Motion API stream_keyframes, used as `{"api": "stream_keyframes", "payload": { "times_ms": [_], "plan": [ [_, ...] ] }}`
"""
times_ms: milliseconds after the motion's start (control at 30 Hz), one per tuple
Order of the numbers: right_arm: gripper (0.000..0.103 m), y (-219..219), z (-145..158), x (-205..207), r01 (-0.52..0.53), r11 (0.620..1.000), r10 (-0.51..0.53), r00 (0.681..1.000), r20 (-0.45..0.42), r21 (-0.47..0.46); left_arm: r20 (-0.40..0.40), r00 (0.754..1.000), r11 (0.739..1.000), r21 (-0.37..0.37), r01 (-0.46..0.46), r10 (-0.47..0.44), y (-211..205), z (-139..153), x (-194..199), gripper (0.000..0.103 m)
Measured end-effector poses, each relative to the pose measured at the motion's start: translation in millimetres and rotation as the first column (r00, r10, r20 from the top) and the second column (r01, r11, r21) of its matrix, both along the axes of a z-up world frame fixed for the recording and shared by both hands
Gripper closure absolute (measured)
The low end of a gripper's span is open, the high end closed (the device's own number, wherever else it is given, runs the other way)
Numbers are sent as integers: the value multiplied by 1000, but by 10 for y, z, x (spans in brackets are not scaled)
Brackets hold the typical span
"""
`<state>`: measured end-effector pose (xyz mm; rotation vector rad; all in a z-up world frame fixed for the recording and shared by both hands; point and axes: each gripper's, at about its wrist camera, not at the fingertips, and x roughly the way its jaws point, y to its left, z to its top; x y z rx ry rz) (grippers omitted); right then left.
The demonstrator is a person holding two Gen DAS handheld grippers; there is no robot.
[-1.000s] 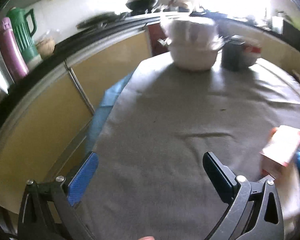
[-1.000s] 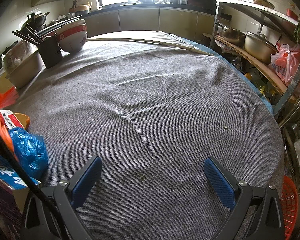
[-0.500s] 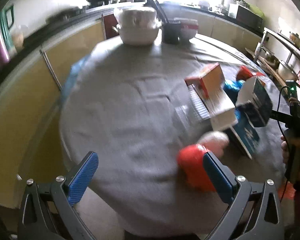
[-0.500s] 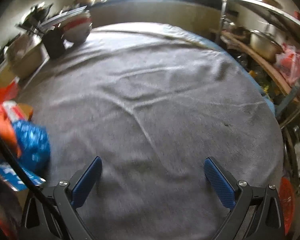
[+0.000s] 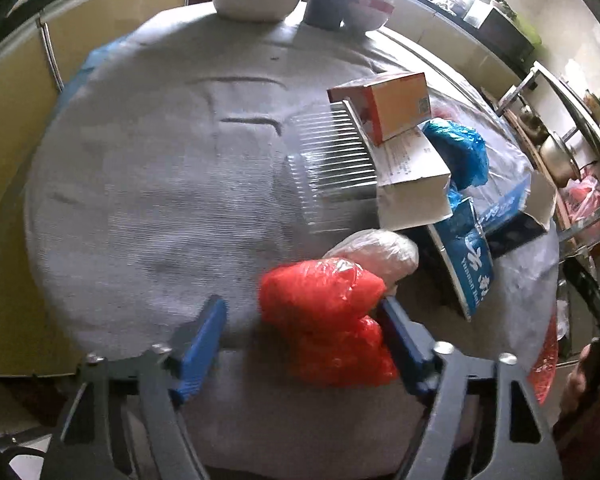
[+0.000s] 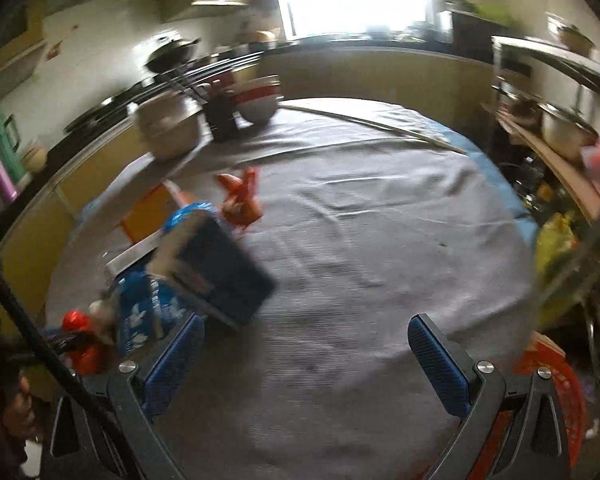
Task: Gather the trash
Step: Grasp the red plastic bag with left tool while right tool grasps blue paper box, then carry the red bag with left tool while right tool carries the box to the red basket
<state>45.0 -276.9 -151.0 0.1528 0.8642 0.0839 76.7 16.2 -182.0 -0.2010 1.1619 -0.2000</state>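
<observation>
Left gripper (image 5: 302, 320): fingers apart, a crumpled red plastic bag (image 5: 324, 320) between them at the near edge of the round table (image 5: 148, 200), lying against the right finger. A clear bag (image 5: 376, 252) sits just behind it. Right gripper (image 6: 306, 344): fingers spread wide over bare grey cloth, holding nothing; boxes (image 6: 216, 276) lie beside its left finger.

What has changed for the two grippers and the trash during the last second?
The left gripper swung from bare cloth toward the trash pile and now has the red plastic bag between its open fingers, not clamped. The right gripper lifted and turned toward the pile, open and holding nothing. The boxes, bags and bowls kept their places on the table.
</observation>
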Motion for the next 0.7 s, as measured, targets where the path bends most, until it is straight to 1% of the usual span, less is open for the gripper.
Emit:
{"api": "stream_keyframes", "payload": {
  "times_ms": [33,67,100,133,200,233,300,367,433,500,533,567,633,700],
  "plan": [
    [0,40,5,39,-19,1000,18,1000,0,15,-5,1000,1000,-10,7,-8,-9,-4,16,43],
    [0,78,13,74,-38,999,38,999,1,34,-11,1000,1000,-12,12,-12,-19,-7,22,46],
    [0,133,20,97,-60,997,59,998,9,48,-15,1000,1000,-14,14,-14,-10,-6,32,53],
    [0,179,17,132,-73,997,72,997,20,39,-19,1000,1000,-21,16,-17,-9,-10,38,57],
    [0,275,-30,268,-78,997,78,996,34,-25,-20,1000,999,-31,21,-21,-10,-7,43,58],
    [0,275,-56,318,-73,997,74,997,30,-36,-19,1000,999,-37,23,-24,-9,-2,49,58],
    [0,245,-140,415,-63,998,63,998,19,6,-16,999,998,-51,28,-28,25,23,57,59],
    [0,220,-183,519,-65,995,63,998,23,76,-8,1000,998,-57,29,-30,46,46,72,59],
    [0,265,-217,586,-87,992,84,996,36,92,4,999,997,-67,35,-35,72,87,86,60],
    [8,335,-225,611,-110,991,106,993,51,74,15,999,996,-73,42,-41,100,137,95,60],
    [21,362,-234,632,-123,990,120,992,47,75,22,999,997,-71,44,-43,108,157,97,60],
    [38,379,-247,655,-130,988,128,991,34,86,32,998,997,-65,47,-45,121,191,94,60],
    [41,370,-238,662,-127,985,124,992,38,114,41,998,997,-60,46,-44,143,221,98,60],
    [42,384,-235,665,-119,986,115,992,43,114,45,998,997,-68,43,-40,187,245,105,60]
  ]
}}
